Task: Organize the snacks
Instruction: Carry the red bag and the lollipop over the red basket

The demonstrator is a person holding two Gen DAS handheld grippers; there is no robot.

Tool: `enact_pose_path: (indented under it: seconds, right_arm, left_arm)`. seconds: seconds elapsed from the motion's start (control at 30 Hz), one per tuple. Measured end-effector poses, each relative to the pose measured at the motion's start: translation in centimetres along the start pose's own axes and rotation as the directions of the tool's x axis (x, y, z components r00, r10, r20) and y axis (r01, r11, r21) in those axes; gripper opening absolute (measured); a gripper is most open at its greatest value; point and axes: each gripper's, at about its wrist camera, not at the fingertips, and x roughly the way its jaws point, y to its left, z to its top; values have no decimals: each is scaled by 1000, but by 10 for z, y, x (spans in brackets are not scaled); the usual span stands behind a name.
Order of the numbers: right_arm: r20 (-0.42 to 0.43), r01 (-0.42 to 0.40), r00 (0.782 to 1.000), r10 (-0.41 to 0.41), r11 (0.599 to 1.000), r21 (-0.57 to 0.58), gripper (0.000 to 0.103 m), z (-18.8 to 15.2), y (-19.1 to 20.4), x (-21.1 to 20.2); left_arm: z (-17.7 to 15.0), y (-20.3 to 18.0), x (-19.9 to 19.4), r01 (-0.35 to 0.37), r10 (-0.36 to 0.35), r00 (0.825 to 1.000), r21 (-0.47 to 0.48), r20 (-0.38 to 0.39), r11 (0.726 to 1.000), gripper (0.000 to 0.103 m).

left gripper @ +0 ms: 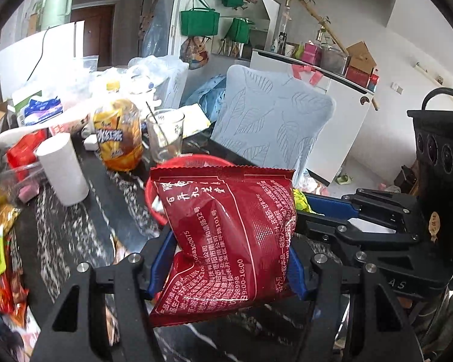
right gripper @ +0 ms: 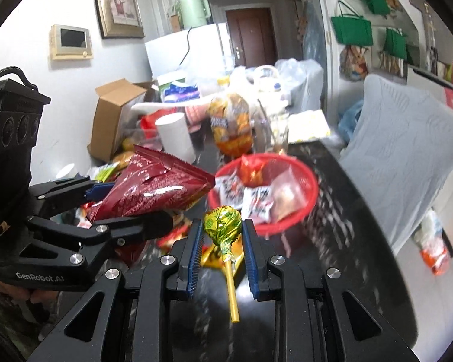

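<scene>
Two grippers are working above the dark marbled table (right gripper: pixel 362 211). The left gripper (left gripper: pixel 231 259) is grasping a dark red foil snack bag with white print (left gripper: pixel 229 241), lifted beside the red round plastic basket (right gripper: pixel 309 193). The right gripper (right gripper: pixel 222 241) is pinching a lollipop in yellow-green foil with a yellow stick (right gripper: pixel 223 221), just before this basket, where several small snack packets (right gripper: pixel 256 199) are lying.

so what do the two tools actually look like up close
Both are matte black linkage frames with silver screw heads and ribbed blue pads on the fingers. The left tool carries white "GenRobot.AI" lettering on its body, a black box with three round lenses, and a black cable looping off the top. The right tool has the same box.
</scene>
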Motion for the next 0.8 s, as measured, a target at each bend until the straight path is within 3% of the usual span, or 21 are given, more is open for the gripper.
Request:
enact_pose_path:
  seconds: [0.33, 0.67, 0.8]
  right_arm:
    - [20, 62, 998, -61, 998, -15, 25, 38, -33, 24]
    - [-17, 112, 994, -111, 994, 4, 25, 54, -68, 66]
    - [-36, 119, 992, -119, 993, 10, 25, 54, -74, 78]
  left_arm:
    - [44, 13, 51, -38, 38, 999, 29, 3, 999, 62]
    - [60, 30, 107, -69, 71, 996, 38, -56, 997, 63]
    - [56, 36, 124, -72, 73, 993, 18, -89, 997, 72]
